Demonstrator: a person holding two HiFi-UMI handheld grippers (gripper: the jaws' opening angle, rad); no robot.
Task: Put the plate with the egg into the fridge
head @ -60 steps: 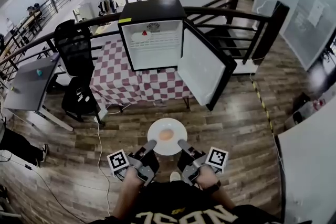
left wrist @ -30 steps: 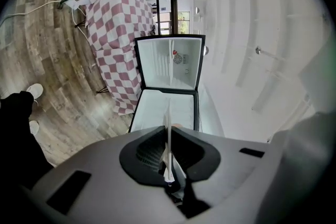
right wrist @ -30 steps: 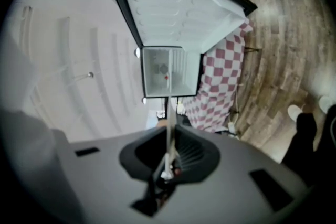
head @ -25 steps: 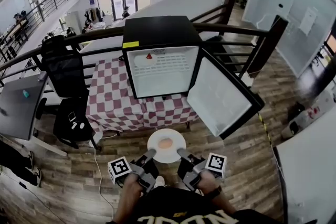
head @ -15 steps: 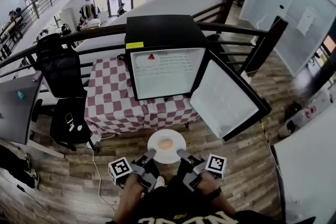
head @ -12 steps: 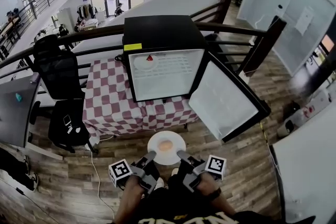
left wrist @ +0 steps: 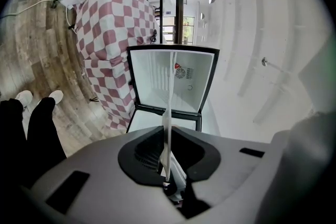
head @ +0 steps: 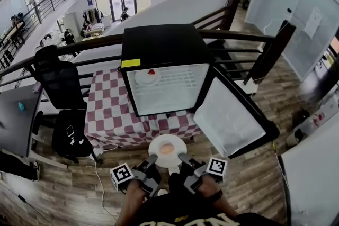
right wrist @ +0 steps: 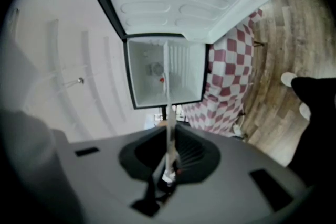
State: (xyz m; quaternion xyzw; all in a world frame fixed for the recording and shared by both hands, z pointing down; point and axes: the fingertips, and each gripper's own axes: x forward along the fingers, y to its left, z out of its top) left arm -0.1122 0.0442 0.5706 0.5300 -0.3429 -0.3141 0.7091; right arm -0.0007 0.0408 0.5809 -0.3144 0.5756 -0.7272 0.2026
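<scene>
Left gripper [head: 152, 158] and right gripper [head: 182, 156] both clamped on plate [head: 158, 143] rim; egg [head: 167, 149] on it. Frame centre: open fridge [head: 161, 46] on checkered table [head: 107, 109]. Wood-plank floor [head: 253, 177]. Black chair [head: 57, 81] left.

Glossy white plate [head: 178, 144], checked cloth tablecloth [head: 106, 114], matt wooden floor [head: 249, 177].

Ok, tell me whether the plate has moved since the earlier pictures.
Yes: the plate is nearer the fridge, its rim now reaching the checkered tablecloth.
</scene>
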